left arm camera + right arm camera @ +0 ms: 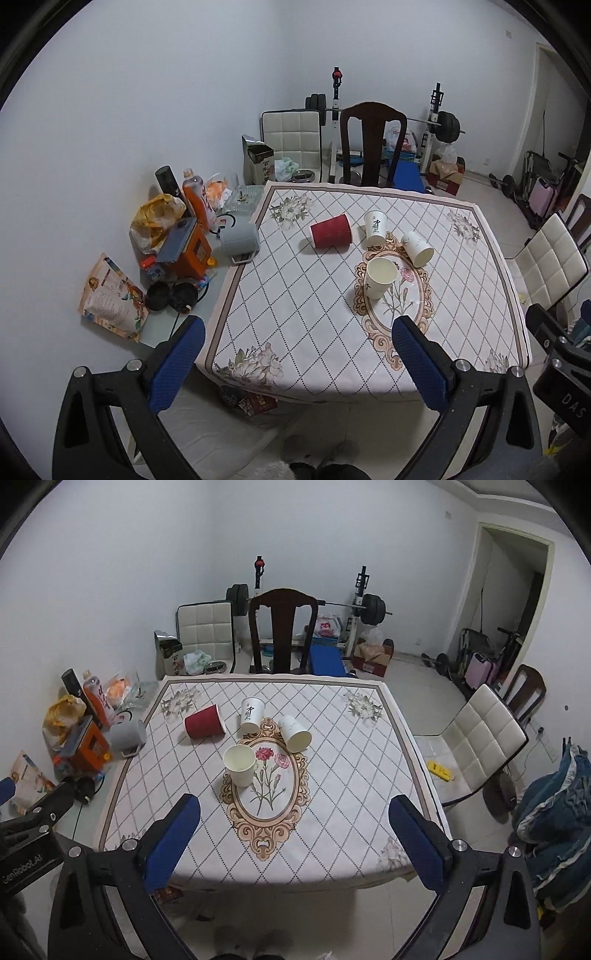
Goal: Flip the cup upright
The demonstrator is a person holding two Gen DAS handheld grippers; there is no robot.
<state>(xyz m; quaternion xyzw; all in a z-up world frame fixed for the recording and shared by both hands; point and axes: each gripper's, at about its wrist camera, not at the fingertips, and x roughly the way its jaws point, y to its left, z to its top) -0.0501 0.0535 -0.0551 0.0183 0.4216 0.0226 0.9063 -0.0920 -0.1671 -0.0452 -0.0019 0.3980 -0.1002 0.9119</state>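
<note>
Left gripper (299, 354) and right gripper (295, 830): jaws wide, empty, hanging off table (369, 812) near edge, pre-approach. Red cup (204, 722) on side toward far-left corner; white cup (294, 734) tipped mid-table.

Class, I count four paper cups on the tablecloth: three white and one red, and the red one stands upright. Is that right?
Not quite. The red cup lies on its side, as the right wrist view shows. The count holds: four cups on the tablecloth, three white, one red.
</note>
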